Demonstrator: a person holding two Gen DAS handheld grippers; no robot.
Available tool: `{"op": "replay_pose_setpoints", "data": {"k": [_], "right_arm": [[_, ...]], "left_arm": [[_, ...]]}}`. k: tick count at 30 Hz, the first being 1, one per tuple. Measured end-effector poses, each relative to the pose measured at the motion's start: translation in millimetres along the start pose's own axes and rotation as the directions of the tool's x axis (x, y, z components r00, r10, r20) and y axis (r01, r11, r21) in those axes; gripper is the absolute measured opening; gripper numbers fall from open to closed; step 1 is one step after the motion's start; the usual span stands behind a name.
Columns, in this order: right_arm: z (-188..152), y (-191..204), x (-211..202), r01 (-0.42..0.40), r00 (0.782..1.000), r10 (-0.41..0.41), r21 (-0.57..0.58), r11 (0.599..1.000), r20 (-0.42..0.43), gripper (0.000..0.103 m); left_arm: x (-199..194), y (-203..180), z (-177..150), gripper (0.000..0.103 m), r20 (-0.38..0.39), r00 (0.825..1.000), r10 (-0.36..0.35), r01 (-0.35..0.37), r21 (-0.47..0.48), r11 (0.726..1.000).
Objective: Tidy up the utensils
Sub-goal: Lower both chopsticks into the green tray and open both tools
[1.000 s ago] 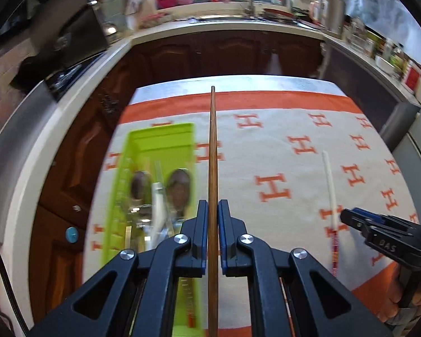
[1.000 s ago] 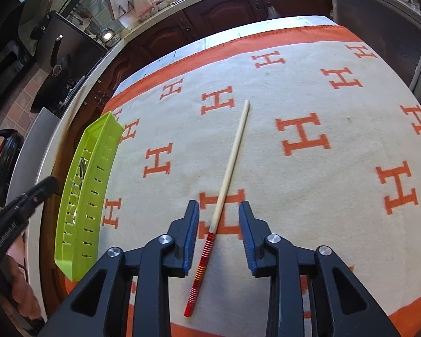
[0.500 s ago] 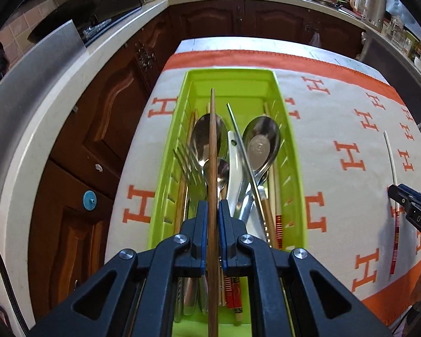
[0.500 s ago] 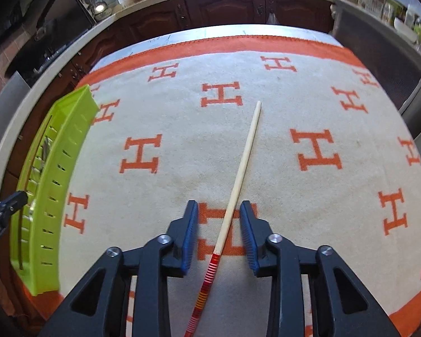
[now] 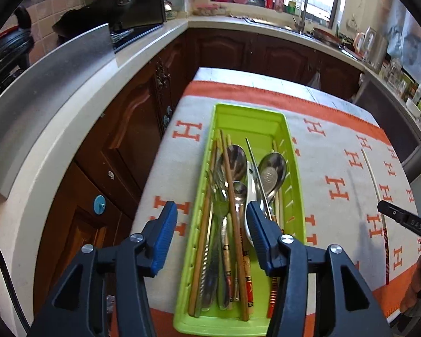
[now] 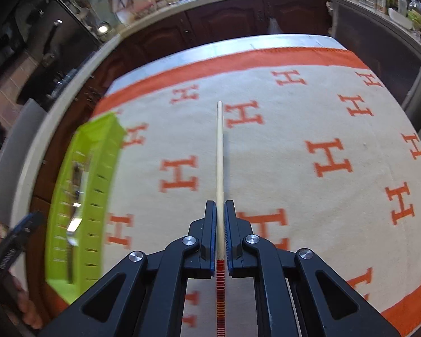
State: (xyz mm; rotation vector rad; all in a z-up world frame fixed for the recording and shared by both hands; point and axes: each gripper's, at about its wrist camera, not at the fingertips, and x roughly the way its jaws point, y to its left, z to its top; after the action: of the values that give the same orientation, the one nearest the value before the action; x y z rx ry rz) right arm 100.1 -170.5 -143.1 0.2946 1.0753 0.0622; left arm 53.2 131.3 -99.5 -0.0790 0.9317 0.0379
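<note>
Nearest you, your right gripper [image 6: 220,230] has just clamped down on the pale wooden chopstick with the red-striped handle [image 6: 219,154], pinching it just ahead of the stripes, with the tip pointing away over the cream-and-orange H-patterned cloth [image 6: 308,118]. Over on the left, your left gripper [image 5: 210,233] has just opened, nothing between its jaws, hanging above the lime-green plastic utensil tray [image 5: 293,168]. The dark brown wooden chopstick [image 5: 233,193] now lies inside, on top of the steel spoons [image 5: 272,172] and forks. So I'd say you're mid pick-up on the last loose piece. Next you'll want to carry it left and line it up lengthwise with the tray before letting go.
</note>
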Motion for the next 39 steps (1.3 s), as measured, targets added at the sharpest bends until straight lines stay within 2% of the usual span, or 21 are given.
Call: {"op": "replay_pose_setpoints", "data": {"k": [6,8,12,14,17,19,25,34,37,39], "right_arm": [[12.6,67.9,-20.7,-0.159,0.987,0.157,-0.067,0.985,-0.030,0.005],[14.8,91.9,-23.3,-0.185,0.983,0.183,-0.098,0.978,-0.036,0.005],[18.8,137.2,-21.5,-0.233,0.972,0.227,-0.133,0.963,-0.063,0.005],[20.7,155.2,-17.5,-0.246,0.968,0.238,-0.131,0.960,-0.073,0.005],[24.2,175.7,-12.3,-0.241,0.970,0.234,-0.142,0.960,-0.069,0.005],[25.8,184.2,-7.7,-0.231,0.972,0.224,-0.143,0.962,-0.066,0.005],[29.8,191.9,14.9,-0.191,0.980,0.182,-0.130,0.973,-0.077,0.006],[26.5,190.0,50.6,-0.150,0.980,0.132,-0.114,0.982,-0.149,0.007],[23.8,189.9,55.7,-0.129,0.982,0.109,-0.124,0.984,-0.156,0.013],[23.0,188.9,56.4,-0.120,0.983,0.101,-0.124,0.985,-0.156,0.028]], "left_arm": [[-16.8,14.2,-2.2,0.067,0.044,0.998,0.054,-0.054,-0.014,0.998],[-20.7,17.2,-2.2,0.075,0.048,0.997,0.068,-0.067,-0.019,0.998],[-25.5,23.5,-1.4,0.079,0.044,0.995,0.084,-0.083,-0.028,0.996],[-27.5,25.4,0.1,0.086,0.046,0.995,0.093,-0.091,-0.030,0.995],[-30.0,28.2,2.3,0.097,0.054,0.994,0.098,-0.096,-0.041,0.995],[-30.5,29.9,2.8,0.100,0.057,0.994,0.093,-0.091,-0.048,0.995],[-28.9,35.8,2.9,0.101,0.045,0.995,0.088,-0.085,-0.071,0.994],[-23.4,40.4,2.0,0.101,0.023,0.995,0.098,-0.096,-0.090,0.991],[-21.9,41.2,1.6,0.101,0.015,0.995,0.099,-0.097,-0.092,0.991],[-20.9,41.4,1.2,0.101,0.010,0.995,0.100,-0.099,-0.094,0.991]]}}
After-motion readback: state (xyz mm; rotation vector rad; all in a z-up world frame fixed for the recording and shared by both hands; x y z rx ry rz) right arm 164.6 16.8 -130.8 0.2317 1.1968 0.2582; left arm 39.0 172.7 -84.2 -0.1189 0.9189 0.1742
